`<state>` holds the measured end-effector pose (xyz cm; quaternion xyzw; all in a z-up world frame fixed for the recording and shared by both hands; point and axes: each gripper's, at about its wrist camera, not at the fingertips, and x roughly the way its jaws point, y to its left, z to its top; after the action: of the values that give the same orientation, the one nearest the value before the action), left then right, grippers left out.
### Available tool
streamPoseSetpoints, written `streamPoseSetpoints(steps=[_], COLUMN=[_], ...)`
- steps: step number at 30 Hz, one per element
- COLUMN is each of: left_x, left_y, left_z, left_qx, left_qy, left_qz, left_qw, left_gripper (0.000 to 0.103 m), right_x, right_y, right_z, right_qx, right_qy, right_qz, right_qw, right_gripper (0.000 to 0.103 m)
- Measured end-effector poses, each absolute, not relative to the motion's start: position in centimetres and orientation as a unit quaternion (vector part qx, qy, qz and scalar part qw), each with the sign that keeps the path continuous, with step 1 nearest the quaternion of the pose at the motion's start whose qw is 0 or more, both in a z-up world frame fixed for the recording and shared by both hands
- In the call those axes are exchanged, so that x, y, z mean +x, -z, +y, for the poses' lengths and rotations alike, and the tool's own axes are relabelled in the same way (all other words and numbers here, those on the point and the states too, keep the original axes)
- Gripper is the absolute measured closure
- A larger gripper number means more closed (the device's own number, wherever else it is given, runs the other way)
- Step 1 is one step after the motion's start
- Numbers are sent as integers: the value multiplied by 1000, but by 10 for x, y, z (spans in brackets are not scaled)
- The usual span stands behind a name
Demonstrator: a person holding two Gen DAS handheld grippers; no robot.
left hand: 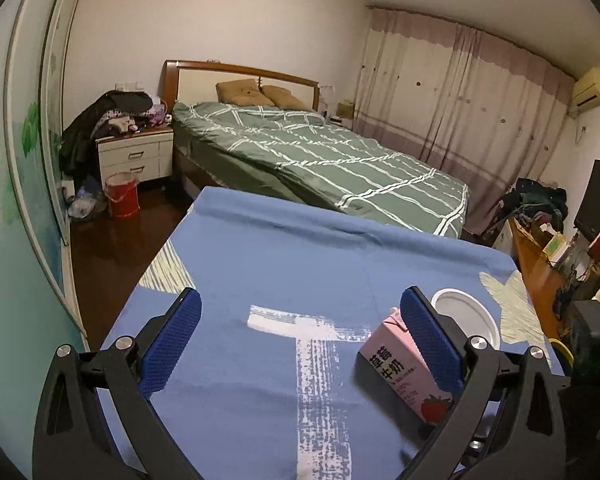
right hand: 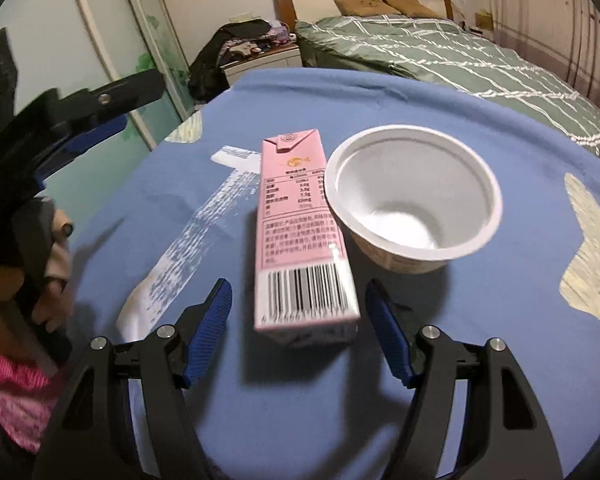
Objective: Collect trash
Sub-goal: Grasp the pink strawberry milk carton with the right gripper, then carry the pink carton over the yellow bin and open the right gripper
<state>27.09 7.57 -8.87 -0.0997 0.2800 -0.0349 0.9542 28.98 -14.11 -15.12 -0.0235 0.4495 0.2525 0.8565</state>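
the barcode and a printed nutrition panel on the pink milk carton (right hand: 302, 236) are shown only in the right wrist view, where the carton lies flat on the blue cloth (right hand: 300, 412), its near end between the spread fingers of the right gripper (right hand: 299, 330) and touched by neither. in the left wrist view the same carton (left hand: 404, 368) is seen from its side, with dark characters and a strawberry picture, just beside the inner face of one blue ribbed pad; the left gripper (left hand: 300, 332) is held wide apart with only cloth between its fingers. the white plastic cup (right hand: 414, 196) is seen upright and round-rimmed in the right wrist view, its pale inside visible, touching or nearly touching the carton's long side (contact cannot be settled); in the left wrist view only part of its rim (left hand: 466, 312) is shown behind the finger. the cloth is matte with brushed white stripes. a green striped bed (left hand: 332, 160) and a red bucket (left hand: 122, 200) on dark floor are recorded in the left wrist view.
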Motion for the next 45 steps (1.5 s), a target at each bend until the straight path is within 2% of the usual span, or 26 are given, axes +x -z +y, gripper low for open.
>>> streamPoseSetpoints(steps=[2, 4, 5, 6, 18, 25, 36, 45], left_x=[271, 272, 272, 272, 275, 274, 274, 273], left_y=[89, 88, 88, 88, 93, 93, 98, 100], left_z=[74, 72, 72, 71, 70, 63, 53, 46], left_qx=[-100, -98, -97, -94, -88, -78, -59, -47], left_qy=[34, 34, 33, 29, 11, 13, 18, 23], left_qz=[278, 276, 275, 274, 285, 285, 291, 292], left_qw=[955, 955, 956, 957, 955, 955, 955, 955], left_gripper=[5, 5, 5, 5, 5, 5, 5, 5], right_x=[293, 296, 296, 297, 245, 184, 134, 140], right_y=[155, 158, 158, 159, 134, 120, 118, 136], right_z=[-138, -136, -135, -135, -145, -198, -353, -467], right_qx=[-19, -20, -25, -28, -44, -23, 94, 138], right_qy=[-247, -242, -240, -238, -284, -284, -111, 72], right_qz=[448, 439, 436, 435, 415, 399, 383, 381], right_qw=[859, 865, 867, 868, 863, 872, 912, 912], right_gripper=[37, 43, 56, 62, 64, 64, 64, 64])
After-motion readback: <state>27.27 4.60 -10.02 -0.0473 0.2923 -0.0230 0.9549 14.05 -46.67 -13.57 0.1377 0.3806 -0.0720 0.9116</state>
